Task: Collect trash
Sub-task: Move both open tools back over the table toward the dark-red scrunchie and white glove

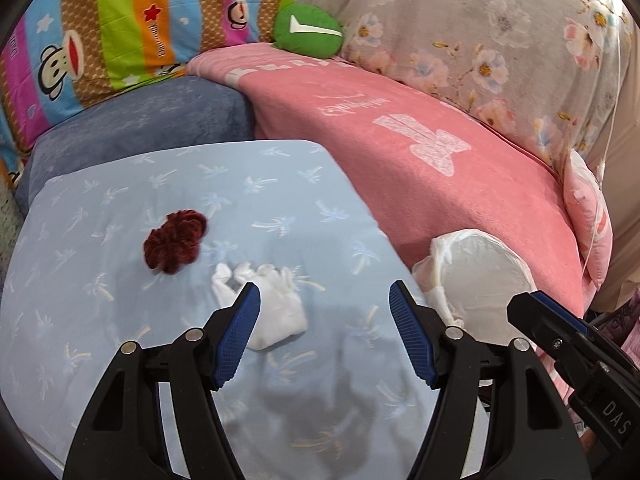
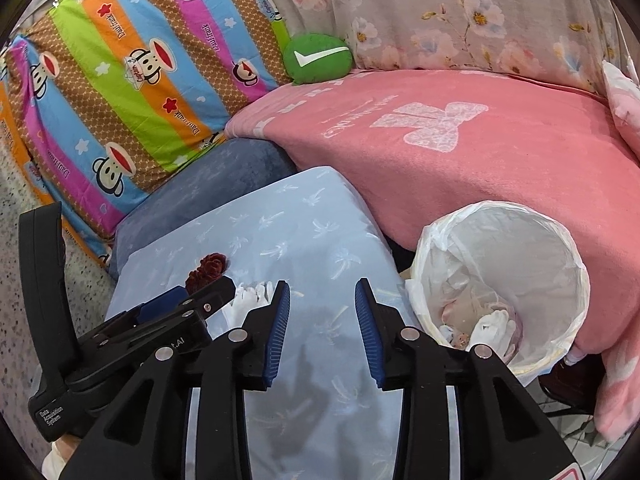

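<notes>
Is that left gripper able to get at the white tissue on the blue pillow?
Probably yes. The left gripper is open just above the tissue, with nothing between them; the scrunchie lies off to the side.

A pale blue cushion point(image 1: 280, 184) with a palm print carries the things. On it lie a crumpled white tissue point(image 1: 276, 304) and a dark red scrunchie point(image 1: 174, 246), near each other.
</notes>
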`<state>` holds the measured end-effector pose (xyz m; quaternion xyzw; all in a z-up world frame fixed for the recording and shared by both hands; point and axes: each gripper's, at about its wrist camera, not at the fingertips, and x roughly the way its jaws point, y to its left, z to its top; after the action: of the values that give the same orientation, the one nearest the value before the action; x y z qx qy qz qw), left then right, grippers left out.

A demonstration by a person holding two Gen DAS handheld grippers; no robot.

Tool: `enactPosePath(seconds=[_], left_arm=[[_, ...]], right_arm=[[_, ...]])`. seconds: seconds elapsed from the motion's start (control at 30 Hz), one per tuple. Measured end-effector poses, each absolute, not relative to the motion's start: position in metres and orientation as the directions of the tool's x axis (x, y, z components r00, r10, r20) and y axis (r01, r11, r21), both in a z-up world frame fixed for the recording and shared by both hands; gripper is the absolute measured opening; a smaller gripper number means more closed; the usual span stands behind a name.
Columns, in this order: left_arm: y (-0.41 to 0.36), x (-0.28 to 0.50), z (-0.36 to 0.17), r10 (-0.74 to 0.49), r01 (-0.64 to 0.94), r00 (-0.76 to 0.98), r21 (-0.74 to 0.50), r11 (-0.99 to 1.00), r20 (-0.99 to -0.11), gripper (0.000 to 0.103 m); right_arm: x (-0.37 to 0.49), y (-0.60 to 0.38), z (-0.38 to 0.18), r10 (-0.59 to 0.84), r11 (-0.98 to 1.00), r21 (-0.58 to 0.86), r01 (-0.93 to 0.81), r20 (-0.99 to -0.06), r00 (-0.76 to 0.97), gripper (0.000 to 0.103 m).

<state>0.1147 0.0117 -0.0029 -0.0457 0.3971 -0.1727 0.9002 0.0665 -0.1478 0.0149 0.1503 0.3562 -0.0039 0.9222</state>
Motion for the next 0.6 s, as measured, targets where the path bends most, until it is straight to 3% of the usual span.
enactPosePath(seconds=[0.13,0.6], left_arm=[[0.029,0.117,-0.005,-0.326,0.241,0.634,-0.221,0.945,-0.701,0.064],[0.096,0.136,-0.029,-0.23,0.116,0.634,-0.204,0.972,-0.738,0.07]], right_arm=[[0.072,-0.132,0.012,0.112,0.961,0.262,0.092,-0.668,0.736,0.042],[0.104,-0.068,-0.02,0.169,0.974,0.227,0.001,-0.728,0.664,0.044]])
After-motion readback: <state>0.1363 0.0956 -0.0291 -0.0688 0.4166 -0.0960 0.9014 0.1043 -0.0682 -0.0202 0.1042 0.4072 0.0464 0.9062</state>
